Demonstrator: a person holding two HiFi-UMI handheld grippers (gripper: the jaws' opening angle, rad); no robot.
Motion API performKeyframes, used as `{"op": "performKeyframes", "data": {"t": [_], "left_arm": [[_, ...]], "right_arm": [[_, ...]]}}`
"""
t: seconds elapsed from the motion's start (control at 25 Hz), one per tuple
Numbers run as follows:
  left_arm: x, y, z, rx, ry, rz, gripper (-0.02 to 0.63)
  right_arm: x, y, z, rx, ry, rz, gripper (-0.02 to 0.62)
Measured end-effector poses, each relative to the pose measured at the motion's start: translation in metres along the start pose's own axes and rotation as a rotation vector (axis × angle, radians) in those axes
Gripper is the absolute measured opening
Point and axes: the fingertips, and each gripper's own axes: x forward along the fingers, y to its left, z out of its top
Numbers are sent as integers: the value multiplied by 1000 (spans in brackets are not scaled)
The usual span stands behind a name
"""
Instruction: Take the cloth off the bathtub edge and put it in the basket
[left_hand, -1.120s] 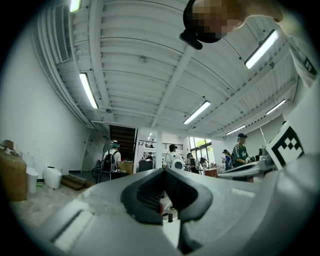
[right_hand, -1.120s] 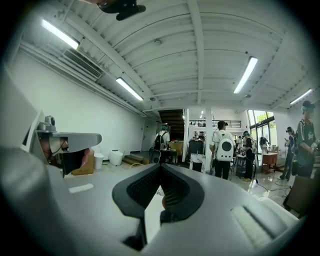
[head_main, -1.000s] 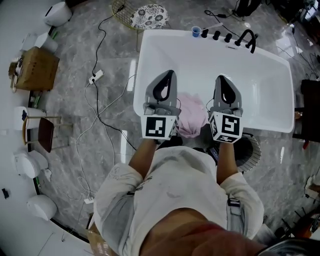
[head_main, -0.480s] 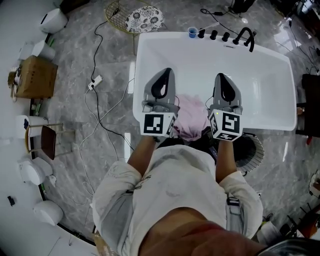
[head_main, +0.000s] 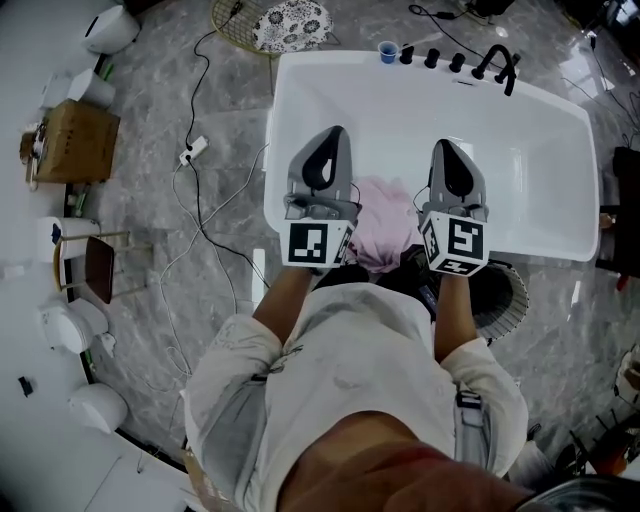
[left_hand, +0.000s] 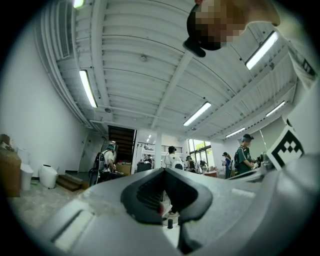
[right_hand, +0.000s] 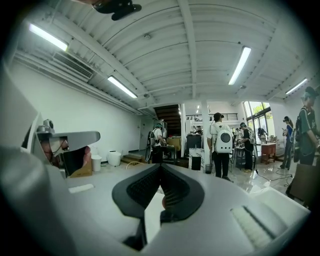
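Pink cloth (head_main: 385, 225) is draped on the near rim of the white bathtub (head_main: 540, 150), between the two grippers in the head view, neither gripping it. Left claw (head_main: 335, 132) is closed tip to tip with nothing in it, same in its own view (left_hand: 162, 172). Right claw (head_main: 441, 145) is also together and empty (right_hand: 160, 167). Round slatted basket (head_main: 510, 300) sits on the floor against the tub, by the right forearm. Black faucet (head_main: 497, 70) is at the far rim.

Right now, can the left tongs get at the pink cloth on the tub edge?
Probably yes. The cloth lies uncovered right beside the left tongs, nothing between them. But the tongs are shut and point level past it, so they must open and tip down.
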Motion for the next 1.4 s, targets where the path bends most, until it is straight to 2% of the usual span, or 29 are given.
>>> {"op": "performKeyframes", "data": {"t": [0.12,0.32,0.56,0.72,0.84,1.04,1.12,1.28,1.4], "left_arm": [[-8,-5,-1,29,-30,-14,0],[-18,-5,-25,32,35,-4,0],[-45,16,-74,-3,104,28,0],[-56,22,-101,-15,142,25,0],[-66,25,-121,-29,150,38,0],[-88,28,-163,-55,206,40,0],[-95,30,-181,-73,233,38,0],[-101,30,-211,-122,276,31,0],[-103,26,-223,-127,283,10,0]], "right_arm": [[1,8,-16,-2,44,26,3],[3,18,-53,11,131,58,3],[3,52,-131,10,272,120,3],[3,64,-185,103,354,129,3],[-4,74,-228,108,428,148,5],[-20,101,-306,98,581,233,70],[-27,110,-339,89,650,270,118],[-40,125,-390,32,761,344,170],[-51,137,-424,-14,833,401,244]]}}
